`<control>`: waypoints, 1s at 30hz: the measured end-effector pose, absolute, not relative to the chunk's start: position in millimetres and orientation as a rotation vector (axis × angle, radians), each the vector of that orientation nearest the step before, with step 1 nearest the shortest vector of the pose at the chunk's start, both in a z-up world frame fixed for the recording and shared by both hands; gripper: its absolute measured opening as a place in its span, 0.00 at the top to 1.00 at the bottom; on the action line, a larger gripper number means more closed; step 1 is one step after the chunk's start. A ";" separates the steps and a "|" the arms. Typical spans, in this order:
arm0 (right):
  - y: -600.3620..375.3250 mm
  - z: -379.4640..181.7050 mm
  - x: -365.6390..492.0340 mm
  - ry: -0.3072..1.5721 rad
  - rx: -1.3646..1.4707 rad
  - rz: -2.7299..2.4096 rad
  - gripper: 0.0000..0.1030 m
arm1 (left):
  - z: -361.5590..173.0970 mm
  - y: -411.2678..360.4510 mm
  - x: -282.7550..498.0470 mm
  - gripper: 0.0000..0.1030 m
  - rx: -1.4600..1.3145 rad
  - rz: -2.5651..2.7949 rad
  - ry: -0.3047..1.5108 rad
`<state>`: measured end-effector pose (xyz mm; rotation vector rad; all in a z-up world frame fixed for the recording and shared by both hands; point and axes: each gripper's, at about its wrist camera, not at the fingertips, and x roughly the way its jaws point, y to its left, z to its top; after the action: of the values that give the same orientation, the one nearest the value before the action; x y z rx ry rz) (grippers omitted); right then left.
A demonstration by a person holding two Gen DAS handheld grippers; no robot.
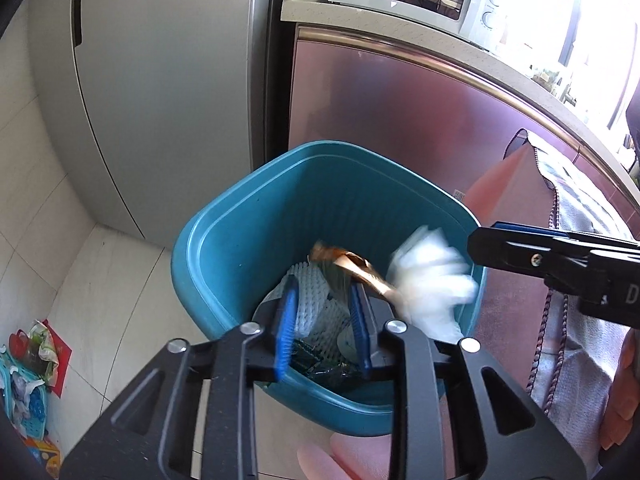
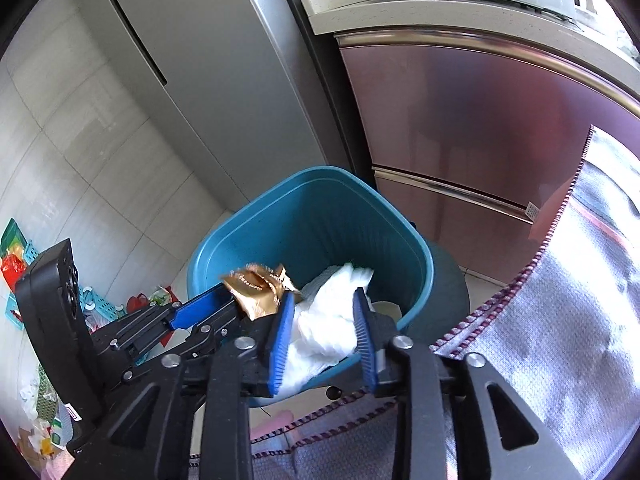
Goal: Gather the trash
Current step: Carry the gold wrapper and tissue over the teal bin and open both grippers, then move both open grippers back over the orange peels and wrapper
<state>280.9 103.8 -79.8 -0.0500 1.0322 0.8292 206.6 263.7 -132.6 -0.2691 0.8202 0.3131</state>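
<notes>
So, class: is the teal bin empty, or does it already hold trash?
Not empty. The teal bin already holds white foam netting and dark wrappers at its bottom.

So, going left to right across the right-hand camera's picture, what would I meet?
Green basket → left gripper with the gold wrapper → white wad over the blue bin → grey cloth.
</notes>
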 end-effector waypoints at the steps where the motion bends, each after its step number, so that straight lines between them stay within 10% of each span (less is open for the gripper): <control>1: 102.3 -79.4 280.5 1.029 -0.046 0.831 0.71 | -132.8 262.4 206.9 0.76 -0.265 0.314 0.822; 11: 62.6 -53.5 260.8 0.951 0.009 0.837 0.69 | -114.9 255.0 197.7 0.60 -0.253 0.314 0.774; 30: -24.2 -23.7 228.4 0.879 0.095 0.795 0.57 | -104.5 243.2 213.1 0.60 -0.115 0.338 0.850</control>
<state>228.4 -24.2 -23.7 0.0951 0.8790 0.7946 213.1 243.2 -104.5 -0.1150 0.8500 0.3377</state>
